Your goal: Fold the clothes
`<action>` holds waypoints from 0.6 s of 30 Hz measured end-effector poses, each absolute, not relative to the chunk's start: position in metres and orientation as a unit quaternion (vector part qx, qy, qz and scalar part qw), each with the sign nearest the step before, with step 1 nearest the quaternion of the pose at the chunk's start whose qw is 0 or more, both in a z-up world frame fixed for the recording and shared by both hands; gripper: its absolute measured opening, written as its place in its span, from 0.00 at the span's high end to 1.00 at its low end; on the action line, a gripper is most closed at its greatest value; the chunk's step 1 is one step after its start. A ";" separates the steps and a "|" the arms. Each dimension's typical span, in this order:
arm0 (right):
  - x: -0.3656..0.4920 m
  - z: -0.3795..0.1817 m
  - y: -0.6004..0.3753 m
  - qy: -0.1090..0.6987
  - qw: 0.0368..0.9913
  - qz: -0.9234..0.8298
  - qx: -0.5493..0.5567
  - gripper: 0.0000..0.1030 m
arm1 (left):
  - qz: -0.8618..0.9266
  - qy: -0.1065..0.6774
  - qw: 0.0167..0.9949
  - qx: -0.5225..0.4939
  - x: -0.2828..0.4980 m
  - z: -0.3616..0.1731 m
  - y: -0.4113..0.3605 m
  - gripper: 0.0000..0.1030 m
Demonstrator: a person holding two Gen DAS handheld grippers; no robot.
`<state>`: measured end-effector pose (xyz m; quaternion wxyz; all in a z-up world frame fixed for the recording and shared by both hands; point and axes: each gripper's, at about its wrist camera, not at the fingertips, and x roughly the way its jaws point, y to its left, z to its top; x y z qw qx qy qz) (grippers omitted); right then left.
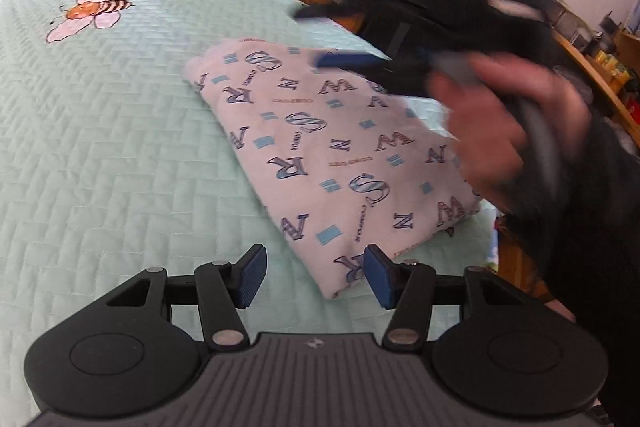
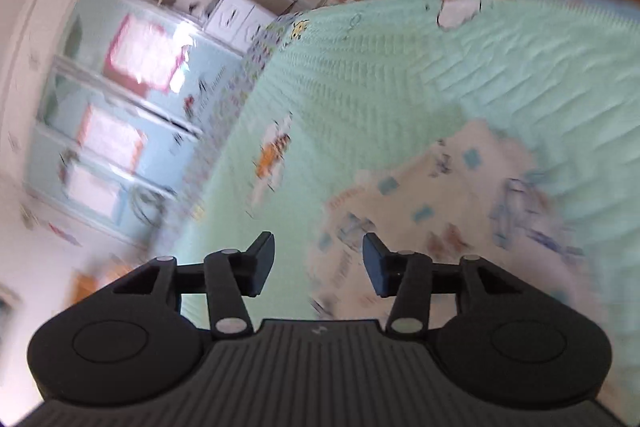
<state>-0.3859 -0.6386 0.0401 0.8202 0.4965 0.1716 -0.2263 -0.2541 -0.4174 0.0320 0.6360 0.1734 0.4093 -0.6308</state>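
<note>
both grippers, left point(image 1: 315, 277) and right point(image 2: 319, 264), gape empty over the folded cloth point(image 1: 340, 147); a careless brush could undo the fold.

Soft, even daylight fills both views, with no hard shadows. The left wrist view is sharp on the bedspread point(image 1: 120, 131), but the hand point(image 1: 508, 123) is motion-blurred. The right wrist view is smeared throughout, with glare on the cabinets point(image 2: 132, 67). Fisheye bending curves the edges; corners go black.
</note>
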 end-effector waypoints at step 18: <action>-0.405 0.123 -0.451 0.204 0.916 -0.293 0.184 0.16 | -0.495 0.260 0.796 0.234 -0.252 0.086 -0.320 0.15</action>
